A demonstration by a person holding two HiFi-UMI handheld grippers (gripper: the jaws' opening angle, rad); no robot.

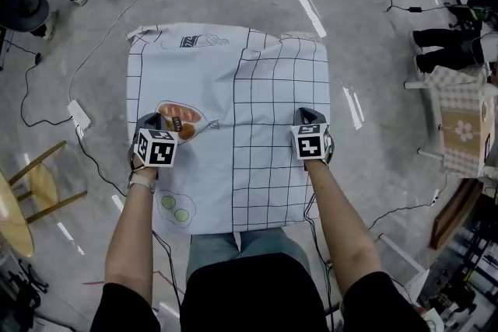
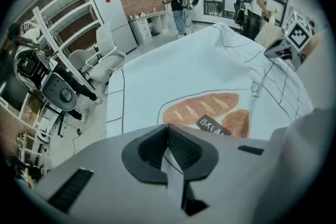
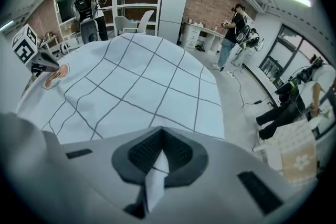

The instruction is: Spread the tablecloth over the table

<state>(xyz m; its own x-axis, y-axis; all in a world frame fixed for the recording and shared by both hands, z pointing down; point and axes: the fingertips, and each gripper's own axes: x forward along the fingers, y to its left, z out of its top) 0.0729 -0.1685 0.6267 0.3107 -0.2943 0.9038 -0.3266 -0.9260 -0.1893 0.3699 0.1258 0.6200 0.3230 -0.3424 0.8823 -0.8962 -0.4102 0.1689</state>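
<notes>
Head view: the tablecloth (image 1: 257, 128) covered the desk, its far edge rumpled. An uneven pull would probably skew it. Both forearms reached forward, left gripper (image 1: 159, 122) and right gripper (image 1: 308, 117) pointing steeply down.

Left gripper view: the jaws pinched a thin cloth fold, which might slip out.

Right gripper view: the jaws likewise clamped a fold.

Arms outstretched, left gripper (image 1: 150, 120) and right gripper (image 1: 306, 115) apparently angled down, jaws clamped.
</notes>
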